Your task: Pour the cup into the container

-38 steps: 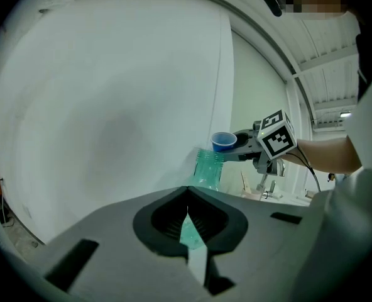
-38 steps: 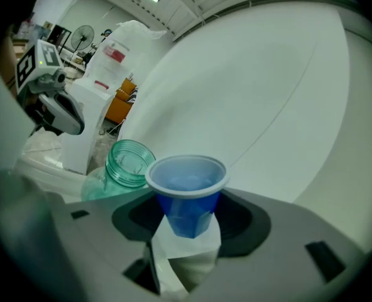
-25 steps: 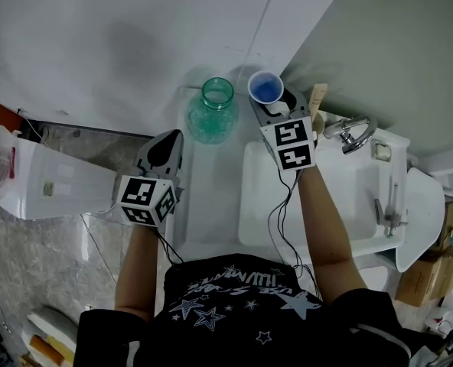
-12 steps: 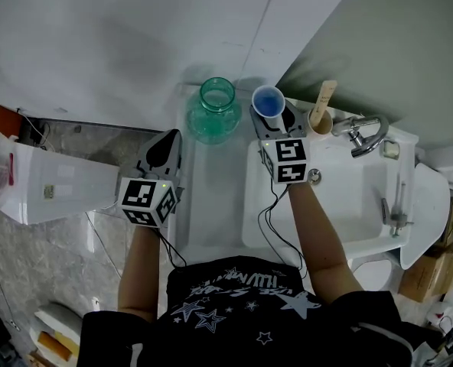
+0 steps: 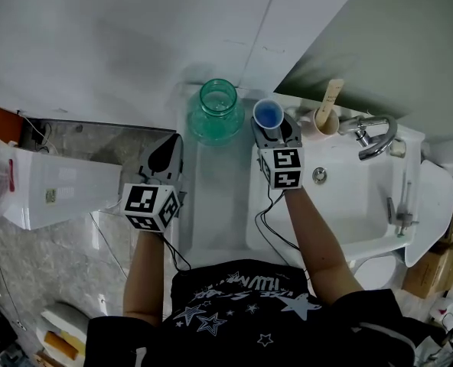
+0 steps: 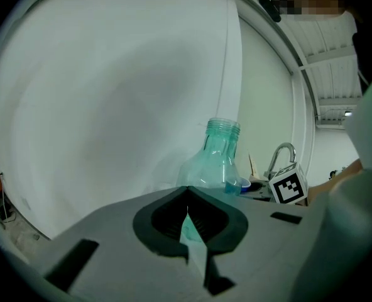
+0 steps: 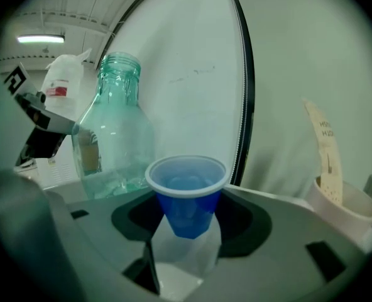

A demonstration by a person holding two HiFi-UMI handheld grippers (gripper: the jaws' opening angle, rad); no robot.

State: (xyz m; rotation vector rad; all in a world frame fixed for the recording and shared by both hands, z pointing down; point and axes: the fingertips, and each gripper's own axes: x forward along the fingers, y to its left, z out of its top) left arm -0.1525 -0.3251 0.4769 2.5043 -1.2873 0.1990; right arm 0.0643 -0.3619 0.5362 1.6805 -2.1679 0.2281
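My right gripper (image 5: pixel 277 132) holds the upright blue cup (image 7: pixel 187 197) in its fingers, beside the green bottle (image 7: pixel 114 137). I can't tell its contents. My left gripper (image 6: pixel 187 219) has its fingers closed, empty.

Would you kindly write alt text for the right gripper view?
The right gripper holds an upright blue cup between its jaws. Behind it to the left stands a green bottle; at right, a stick stands in a beige pot.
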